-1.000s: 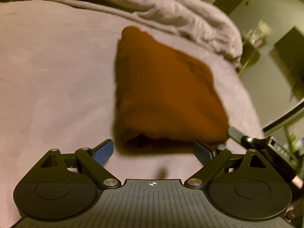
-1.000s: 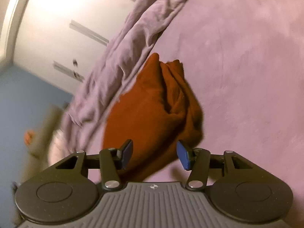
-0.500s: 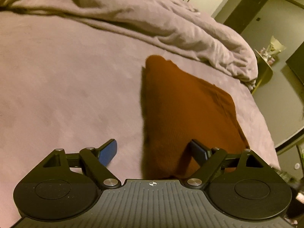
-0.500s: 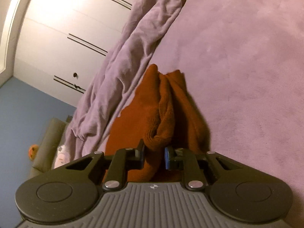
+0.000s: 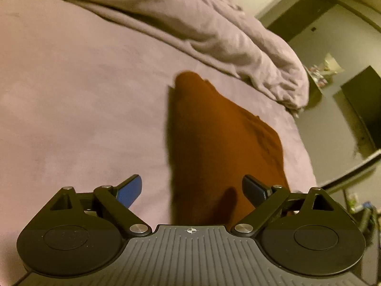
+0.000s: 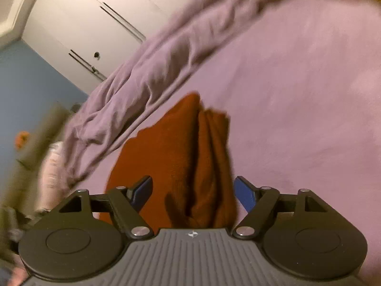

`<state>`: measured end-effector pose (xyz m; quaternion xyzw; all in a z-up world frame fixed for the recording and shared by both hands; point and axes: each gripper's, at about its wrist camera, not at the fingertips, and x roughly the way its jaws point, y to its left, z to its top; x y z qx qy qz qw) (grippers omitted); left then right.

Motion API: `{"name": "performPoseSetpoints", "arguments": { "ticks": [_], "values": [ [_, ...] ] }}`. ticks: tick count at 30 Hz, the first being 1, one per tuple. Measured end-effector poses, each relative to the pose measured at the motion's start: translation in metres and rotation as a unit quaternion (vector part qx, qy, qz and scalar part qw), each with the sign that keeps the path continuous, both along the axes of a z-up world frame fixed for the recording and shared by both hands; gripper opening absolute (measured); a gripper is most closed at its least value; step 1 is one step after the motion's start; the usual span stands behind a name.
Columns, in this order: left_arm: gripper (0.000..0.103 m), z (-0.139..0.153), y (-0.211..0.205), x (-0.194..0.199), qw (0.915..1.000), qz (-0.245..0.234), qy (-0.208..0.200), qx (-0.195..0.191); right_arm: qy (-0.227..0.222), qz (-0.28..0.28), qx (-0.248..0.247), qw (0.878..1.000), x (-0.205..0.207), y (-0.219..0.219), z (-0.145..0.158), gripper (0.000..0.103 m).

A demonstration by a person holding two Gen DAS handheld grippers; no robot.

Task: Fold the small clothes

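A: Between the right gripper (image 6: 193,194) jaws lies the rust-brown garment (image 6: 181,157), folded, on the bed (image 6: 297,119). Jaws opening, pads clear of the cloth.

B: And the left gripper (image 5: 194,190)?

A: Jaws opening too, nothing pinched. Garment's edge sits betw. them, mostly toward the right pad. Rumpled duvet (image 5: 214,28) beyond, well apart from both.
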<state>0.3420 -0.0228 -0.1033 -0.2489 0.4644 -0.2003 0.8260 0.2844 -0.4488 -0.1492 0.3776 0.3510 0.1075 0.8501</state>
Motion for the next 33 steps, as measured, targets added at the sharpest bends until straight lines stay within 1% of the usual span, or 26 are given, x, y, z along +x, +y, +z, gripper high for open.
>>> {"name": "performPoseSetpoints", "arguments": {
  "ticks": [1, 3, 5, 6, 7, 9, 10, 11, 12, 13, 14, 17, 19, 20, 22, 23, 24, 25, 27, 28, 30, 32, 33],
  "values": [
    [0.089, -0.004, -0.005, 0.006, 1.0000, -0.002, 0.005, 0.000, 0.007, 0.011, 0.005, 1.000, 0.011, -0.002, -0.004, 0.076],
    [0.087, -0.012, -0.013, 0.015, 0.9998, -0.012, 0.013, -0.006, 0.012, 0.016, 0.002, 1.000, 0.025, -0.004, -0.007, 0.076],
    [0.085, -0.021, -0.020, 0.027, 0.9988, -0.026, 0.034, -0.026, 0.005, 0.040, 0.013, 0.999, 0.034, -0.004, -0.008, 0.076],
    [0.084, -0.026, -0.022, 0.032, 0.9982, -0.027, 0.038, -0.037, 0.007, 0.052, 0.017, 0.998, 0.037, -0.003, -0.009, 0.076],
    [0.077, -0.027, -0.024, 0.035, 0.9982, -0.026, 0.035, -0.042, 0.009, 0.060, 0.013, 0.998, 0.041, -0.001, -0.010, 0.076],
    [0.071, -0.028, -0.030, 0.039, 0.9987, -0.020, 0.032, -0.034, 0.009, 0.068, -0.006, 0.998, 0.048, 0.010, -0.012, 0.067],
    [0.065, -0.029, -0.032, 0.040, 0.9988, -0.019, 0.031, -0.032, 0.012, 0.069, -0.012, 0.997, 0.052, 0.013, -0.014, 0.057],
    [0.058, -0.030, -0.033, 0.041, 0.9989, -0.019, 0.030, -0.030, 0.015, 0.070, -0.010, 0.997, 0.054, 0.014, -0.015, 0.049],
    [0.056, -0.029, -0.033, 0.040, 0.9990, -0.019, 0.027, -0.031, 0.020, 0.066, -0.004, 0.998, 0.056, 0.015, -0.018, 0.045],
    [0.052, -0.028, -0.032, 0.039, 0.9990, -0.020, 0.023, -0.033, 0.022, 0.063, 0.000, 0.998, 0.056, 0.017, -0.019, 0.040],
    [0.051, -0.025, -0.031, 0.037, 0.9991, -0.022, 0.018, -0.030, 0.023, 0.062, 0.001, 0.998, 0.056, 0.018, -0.019, 0.037],
    [0.047, -0.012, -0.026, 0.031, 0.9992, -0.021, 0.005, -0.033, 0.011, 0.064, -0.017, 0.998, 0.050, 0.029, -0.006, 0.034],
    [0.047, 0.002, -0.020, 0.025, 0.9991, -0.021, -0.011, -0.036, 0.004, 0.068, 0.010, 0.998, 0.047, 0.035, 0.005, 0.033],
    [0.047, 0.008, -0.018, 0.022, 0.9991, -0.021, -0.019, -0.031, 0.005, 0.072, 0.020, 0.997, 0.047, 0.040, 0.009, 0.033],
    [0.047, 0.024, -0.004, 0.011, 0.9990, -0.019, -0.035, -0.020, -0.001, 0.089, 0.011, 0.996, 0.044, 0.057, 0.019, 0.033],
    [0.047, 0.029, 0.004, 0.006, 0.9992, -0.013, -0.035, -0.018, -0.003, 0.098, 0.007, 0.995, 0.042, 0.067, 0.023, 0.033],
    [0.047, 0.035, 0.014, 0.000, 0.9994, -0.005, -0.033, -0.013, -0.003, 0.105, 0.013, 0.994, 0.040, 0.078, 0.025, 0.033],
    [0.047, 0.041, 0.025, -0.009, 0.9991, 0.001, -0.042, 0.003, -0.003, 0.115, 0.019, 0.993, 0.037, 0.089, 0.026, 0.033],
    [0.047, 0.047, 0.041, -0.028, 0.9978, 0.009, -0.056, 0.035, -0.012, 0.137, 0.000, 0.990, 0.031, 0.114, 0.029, 0.033],
    [0.048, 0.046, 0.052, -0.040, 0.9974, 0.016, -0.054, 0.046, -0.011, 0.148, -0.002, 0.989, 0.027, 0.126, 0.029, 0.033],
    [0.049, 0.040, 0.066, -0.054, 0.9965, 0.029, -0.035, 0.070, -0.008, 0.169, -0.013, 0.986, 0.020, 0.148, 0.025, 0.033],
    [0.050, 0.030, 0.080, -0.067, 0.9939, 0.040, -0.012, 0.102, -0.009, 0.178, -0.055, 0.982, 0.009, 0.166, 0.023, 0.036],
    [0.050, 0.029, 0.084, -0.073, 0.9920, 0.045, -0.012, 0.117, -0.008, 0.177, -0.083, 0.981, 0.003, 0.174, 0.023, 0.039]
  ]
}}
